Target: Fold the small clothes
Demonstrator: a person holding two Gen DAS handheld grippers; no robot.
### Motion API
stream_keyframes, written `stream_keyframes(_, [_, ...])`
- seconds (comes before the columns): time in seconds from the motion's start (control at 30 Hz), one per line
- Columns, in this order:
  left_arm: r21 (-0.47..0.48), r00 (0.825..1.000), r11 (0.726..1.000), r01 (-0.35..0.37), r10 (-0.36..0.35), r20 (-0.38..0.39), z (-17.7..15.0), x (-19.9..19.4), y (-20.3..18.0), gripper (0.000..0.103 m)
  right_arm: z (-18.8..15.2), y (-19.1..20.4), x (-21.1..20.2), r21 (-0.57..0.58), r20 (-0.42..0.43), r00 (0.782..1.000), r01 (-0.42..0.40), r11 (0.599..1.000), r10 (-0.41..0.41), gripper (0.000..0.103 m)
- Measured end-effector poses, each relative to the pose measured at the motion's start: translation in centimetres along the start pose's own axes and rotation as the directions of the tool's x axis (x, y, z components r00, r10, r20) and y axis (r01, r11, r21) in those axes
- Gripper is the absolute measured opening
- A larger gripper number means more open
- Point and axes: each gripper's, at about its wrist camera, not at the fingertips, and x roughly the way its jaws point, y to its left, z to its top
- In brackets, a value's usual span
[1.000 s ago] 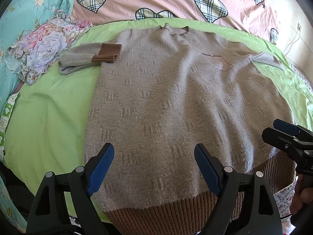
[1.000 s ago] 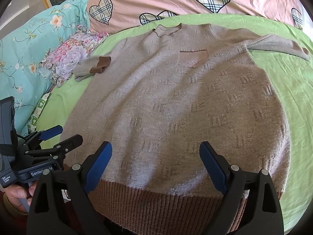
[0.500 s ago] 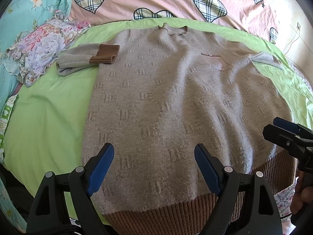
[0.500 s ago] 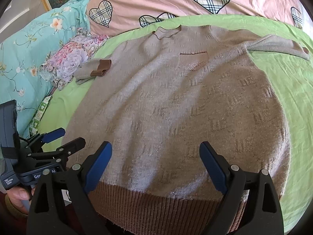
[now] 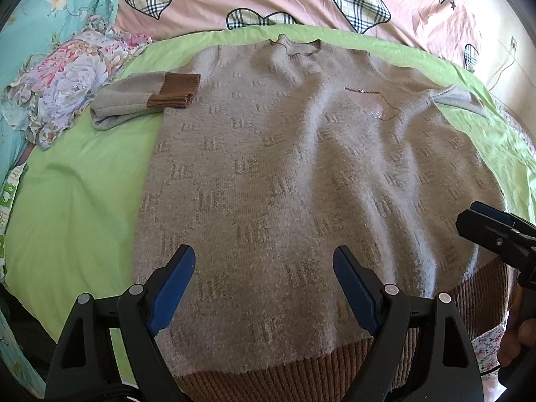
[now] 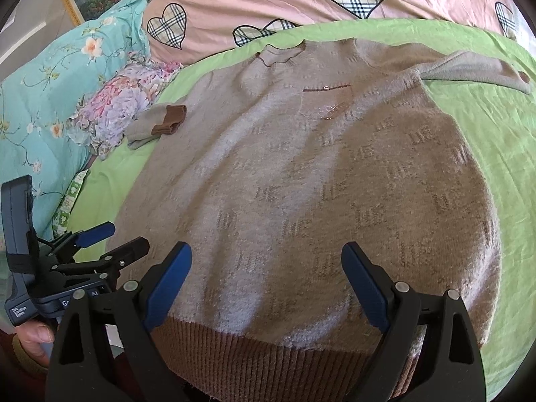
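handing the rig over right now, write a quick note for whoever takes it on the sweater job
Left gripper: open, holding nothing, over the hem end of the sweater.
Right gripper: open, holding nothing, also at the hem end.
Sweater: spread flat, front up, on the green sheet, collar away from you, brown hem nearest.
Done: the sleeve on the left is doubled back, its brown cuff at the body's edge.
Left: the sleeve on the right lies stretched out to the side; fold it in, then fold the body. Nothing is gripped yet.

Grey-beige sweater lies flat, front up (brown ribbed hem nearest), one sleeve folded.
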Motion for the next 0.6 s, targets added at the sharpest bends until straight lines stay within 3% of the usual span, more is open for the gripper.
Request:
stream_keyframes(0.3, [0.005,0.999,1.0,-0.016,0.016,0.039,1.9,0.5,0.2,0.087,2.1,-2.2,-0.7,0.043,0.037,0.999,-0.001,0.999,-0.001,0.091])
stream_keyframes(0.6, [0.02,0.995,0.996,-0.082,0.081,0.049,5.2,1.6,0.5,0.088,6.1,-7.6,-2.9,0.12,0.099,0.993,0.05,0.991,-0.062,0.091])
